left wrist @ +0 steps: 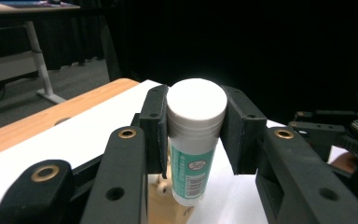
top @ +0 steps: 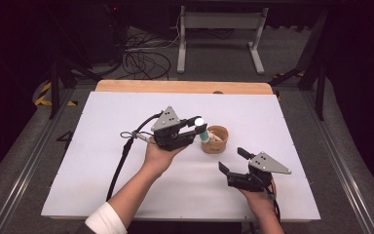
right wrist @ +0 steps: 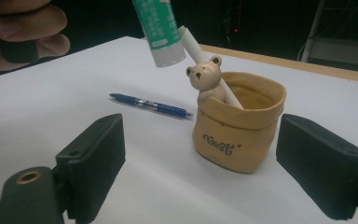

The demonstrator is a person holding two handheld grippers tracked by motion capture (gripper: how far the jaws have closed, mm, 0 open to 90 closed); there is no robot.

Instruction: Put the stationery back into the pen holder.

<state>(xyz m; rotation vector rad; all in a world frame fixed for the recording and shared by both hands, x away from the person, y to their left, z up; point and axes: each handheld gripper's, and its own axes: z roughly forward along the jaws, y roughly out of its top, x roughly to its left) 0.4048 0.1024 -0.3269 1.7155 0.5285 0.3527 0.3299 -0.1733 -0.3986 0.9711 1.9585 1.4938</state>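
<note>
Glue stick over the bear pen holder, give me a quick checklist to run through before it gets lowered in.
1. Left gripper clamped on the glue stick: ok, pads press just below its white cap.
2. Glue stick above the pen holder: ok, its base hangs near the bear's head.
3. Room inside the holder: ok, one white pen leans at the bear side.
4. Holder upright on the white board: ok.
5. Right gripper steadying the holder: not ok, jaws open, apart from it.
6. Blue pen out of the way: ok, lying beside the holder.
</note>
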